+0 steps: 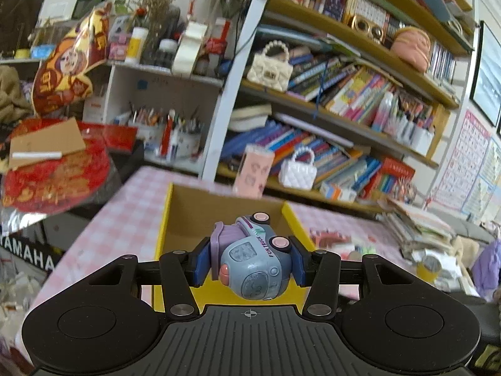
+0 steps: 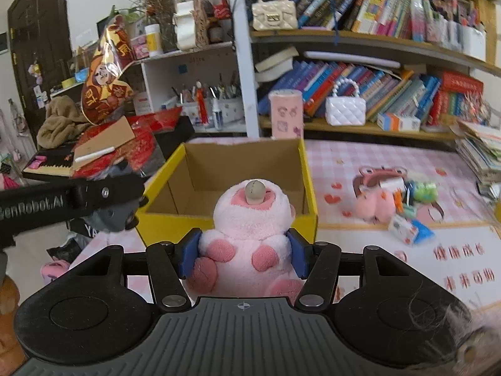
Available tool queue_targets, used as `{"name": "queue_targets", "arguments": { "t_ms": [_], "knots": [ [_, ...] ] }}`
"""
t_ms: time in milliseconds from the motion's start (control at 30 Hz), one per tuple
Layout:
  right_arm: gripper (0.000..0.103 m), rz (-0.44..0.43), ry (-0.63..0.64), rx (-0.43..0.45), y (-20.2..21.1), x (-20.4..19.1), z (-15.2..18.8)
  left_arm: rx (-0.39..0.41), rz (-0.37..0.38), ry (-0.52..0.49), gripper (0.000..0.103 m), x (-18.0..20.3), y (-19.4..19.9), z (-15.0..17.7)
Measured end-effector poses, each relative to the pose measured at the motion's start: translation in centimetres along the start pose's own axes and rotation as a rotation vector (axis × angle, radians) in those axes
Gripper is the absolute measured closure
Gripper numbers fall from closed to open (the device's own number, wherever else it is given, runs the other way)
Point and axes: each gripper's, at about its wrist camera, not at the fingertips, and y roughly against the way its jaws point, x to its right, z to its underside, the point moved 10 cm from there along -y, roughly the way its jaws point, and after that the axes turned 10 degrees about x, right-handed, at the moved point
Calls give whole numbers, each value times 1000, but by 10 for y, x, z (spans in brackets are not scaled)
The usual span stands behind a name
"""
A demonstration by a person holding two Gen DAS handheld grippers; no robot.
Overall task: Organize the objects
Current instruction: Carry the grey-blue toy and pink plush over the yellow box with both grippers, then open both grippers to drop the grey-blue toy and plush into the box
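Pink-checked table [image 2: 360, 163] bears yellow box [image 2: 308, 194], cardboard interior showing nothing.

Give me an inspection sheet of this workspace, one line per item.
Surface: table in pink checked cloth.
Job's things: open yellow cardboard box, inside looks bare; blue toy truck; pink plush pig.
Clutter: pile of small toys and packets right of the box.
Grippers: left gripper shut on the truck above the box; right gripper shut on the pig.
Cables: nothing seen.
Surroundings: crowded bookshelf, white quilted handbag.
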Motion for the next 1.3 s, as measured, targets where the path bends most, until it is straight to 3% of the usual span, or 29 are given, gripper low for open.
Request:
{"name": "queue_targets", "arguments": {
  "t_ms": [233,533,633,733,1067,1300],
  "knots": [
    [48,-34,27,33,-38,0,-26,37,-15,-25,54,-4,-35,-23],
    [48,-83,139,26,-110,10,-36,-52,-87,-11,54,-22,-100,-2],
    [66,-113,224,25,-132,4,-40,-77,-115,-14,54,-28,-117,5],
    [80,-150,225,-24,-155,9,-33,-93,-140,-24,54,-32,-131,9],
    [80,-186,247,-132,-188,20,-2,-183,-188,-76,54,-40,-162,33],
    [80,-215,316,-119,-197,26,4,-242,-221,-91,54,-44,-164,53]
  ]
}}
